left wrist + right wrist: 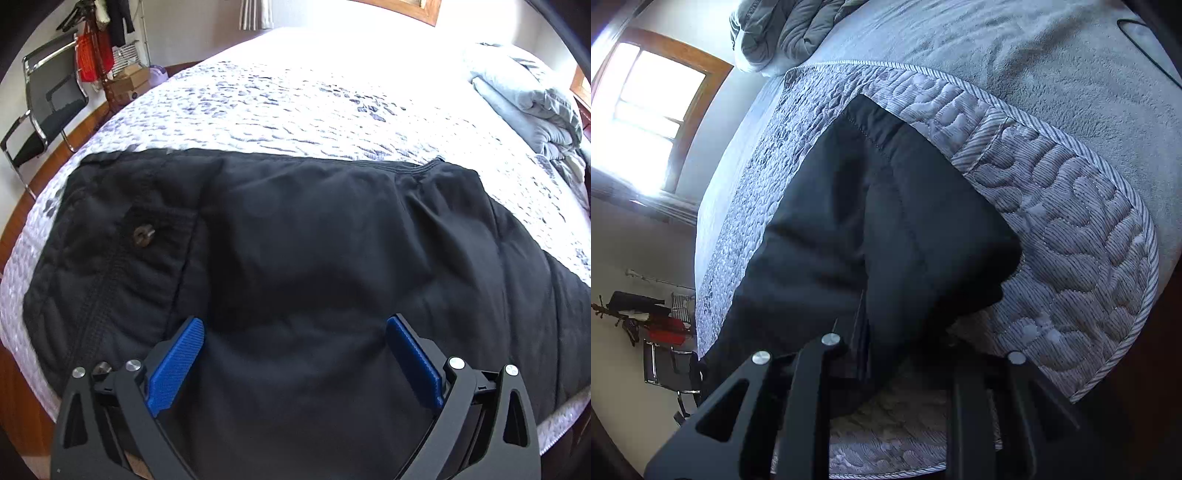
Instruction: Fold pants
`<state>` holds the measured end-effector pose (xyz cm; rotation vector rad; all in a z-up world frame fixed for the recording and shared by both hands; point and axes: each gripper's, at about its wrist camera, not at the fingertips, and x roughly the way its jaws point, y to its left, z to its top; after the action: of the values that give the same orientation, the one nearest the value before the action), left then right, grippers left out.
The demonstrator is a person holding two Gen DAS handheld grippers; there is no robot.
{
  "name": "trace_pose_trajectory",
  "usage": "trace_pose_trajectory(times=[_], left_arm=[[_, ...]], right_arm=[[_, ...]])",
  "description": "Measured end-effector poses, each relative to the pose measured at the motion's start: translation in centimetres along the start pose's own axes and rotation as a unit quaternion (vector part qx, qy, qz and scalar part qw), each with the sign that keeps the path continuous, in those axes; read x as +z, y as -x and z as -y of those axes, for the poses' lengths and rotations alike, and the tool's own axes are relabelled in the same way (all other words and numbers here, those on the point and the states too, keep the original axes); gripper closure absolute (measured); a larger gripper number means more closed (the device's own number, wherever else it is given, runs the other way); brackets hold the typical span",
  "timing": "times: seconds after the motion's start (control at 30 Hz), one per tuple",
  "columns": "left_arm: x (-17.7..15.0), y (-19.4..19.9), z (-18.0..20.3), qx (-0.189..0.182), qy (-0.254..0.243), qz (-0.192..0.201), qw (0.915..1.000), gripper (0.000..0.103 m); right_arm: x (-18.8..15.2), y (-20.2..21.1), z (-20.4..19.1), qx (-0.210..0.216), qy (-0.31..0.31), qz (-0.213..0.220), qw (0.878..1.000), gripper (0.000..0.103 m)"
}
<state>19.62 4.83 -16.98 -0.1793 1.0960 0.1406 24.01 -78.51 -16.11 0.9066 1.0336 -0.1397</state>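
Observation:
Black pants (295, 258) lie spread on a quilted grey-white bedspread (295, 107), waistband with a metal button (139, 233) at the left. My left gripper (295, 328) hovers over the pants, its blue pads (177, 362) wide apart and empty. In the right wrist view the pants (871, 221) drape over my right gripper (864, 354). Its fingertips are hidden under the black cloth, and the fabric seems pinched between them.
A folded grey duvet (528, 110) lies at the far right of the bed. A black chair (40, 122) and a clothes rack (99, 48) stand at the left by the wall. A window (642, 110) is bright beyond the bed.

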Motion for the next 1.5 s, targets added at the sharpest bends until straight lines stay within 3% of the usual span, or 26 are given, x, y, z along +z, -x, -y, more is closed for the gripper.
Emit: trace_pose_trajectory(times=[0.03,0.07,0.2,0.33,0.47,0.67,0.7,0.73,0.8,0.9,1.1,1.3,1.5], left_arm=[[-0.3,0.4,-0.5,0.000,0.006,0.002,1.0000,0.004],[-0.6,1.2,-1.1,-0.004,0.017,0.007,0.9998,0.004],[-2.5,4.4,-3.5,-0.021,0.066,0.032,0.9971,0.004],[-4.0,7.3,-5.3,-0.047,0.123,0.049,0.9901,0.004],[-5.0,9.1,-6.4,-0.088,0.182,0.058,0.9777,0.004],[-4.9,10.5,-5.8,-0.120,0.197,0.056,0.9713,0.004],[-5.1,10.9,-5.5,-0.124,0.195,0.058,0.9713,0.004],[-5.1,11.1,-5.3,-0.127,0.193,0.058,0.9712,0.004],[-5.1,11.3,-5.0,-0.130,0.192,0.059,0.9711,0.004],[-5.2,11.5,-4.6,-0.137,0.189,0.055,0.9708,0.004],[-5.9,11.6,-5.4,-0.139,0.203,0.054,0.9679,0.004],[-6.7,11.9,-7.0,-0.140,0.220,0.061,0.9634,0.004],[-7.3,12.1,-8.2,-0.158,0.246,0.068,0.9538,0.004]], right_arm=[[-0.1,0.2,-0.3,-0.002,-0.002,0.000,1.000,0.060],[-0.3,0.4,-0.3,-0.006,-0.004,0.001,1.000,0.053],[-1.4,1.3,0.9,0.000,-0.033,0.018,0.999,0.035],[-2.3,1.8,2.6,0.035,-0.080,0.034,0.996,0.035],[-2.8,1.6,3.7,0.065,-0.113,0.045,0.990,0.034],[-2.0,0.8,4.7,0.083,-0.151,0.054,0.984,0.032],[-1.8,0.7,4.7,0.082,-0.154,0.055,0.983,0.034],[-1.7,0.7,4.5,0.079,-0.154,0.056,0.983,0.043],[-1.3,0.4,4.4,0.076,-0.148,0.048,0.985,0.074],[-1.0,0.7,4.1,0.091,-0.145,0.050,0.984,0.085],[0.1,3.3,1.8,0.070,-0.121,0.075,0.987,0.092],[1.5,3.4,-0.8,-0.049,-0.054,0.049,0.996,0.092],[1.4,6.6,-6.0,-0.011,-0.012,0.092,0.996,0.092]])
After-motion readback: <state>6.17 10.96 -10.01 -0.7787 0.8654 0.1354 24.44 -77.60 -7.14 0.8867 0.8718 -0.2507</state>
